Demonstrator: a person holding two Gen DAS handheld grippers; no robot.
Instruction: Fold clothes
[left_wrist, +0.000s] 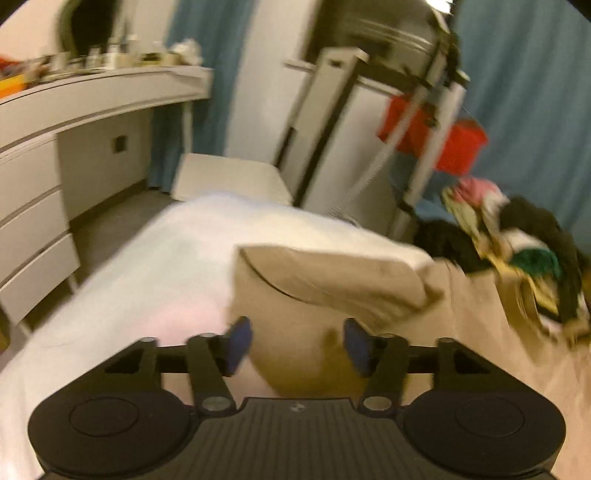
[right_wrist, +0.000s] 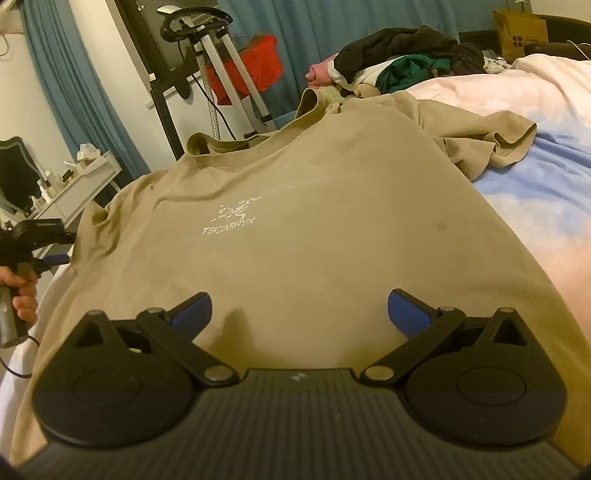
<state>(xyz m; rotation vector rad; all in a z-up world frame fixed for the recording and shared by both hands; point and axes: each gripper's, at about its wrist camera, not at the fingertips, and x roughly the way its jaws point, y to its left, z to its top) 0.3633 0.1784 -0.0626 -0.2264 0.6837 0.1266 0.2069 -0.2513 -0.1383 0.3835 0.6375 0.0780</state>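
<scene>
A: A bedroom, with a white-sheeted bed (left_wrist: 155, 258) by teal curtains. Where's the garment?

B: The beige cotton T-shirt with a white chest logo (right_wrist: 303, 221) lies spread face-up on the bed, sleeves still out.

A: And the tongs?

B: The left tongs (left_wrist: 293, 345) and the right tongs (right_wrist: 299, 314) are both apart, holding nothing.

A: Progress?

B: Barely begun, I'd judge; a heap of dark mixed clothes (right_wrist: 406, 55) waits behind.
</scene>
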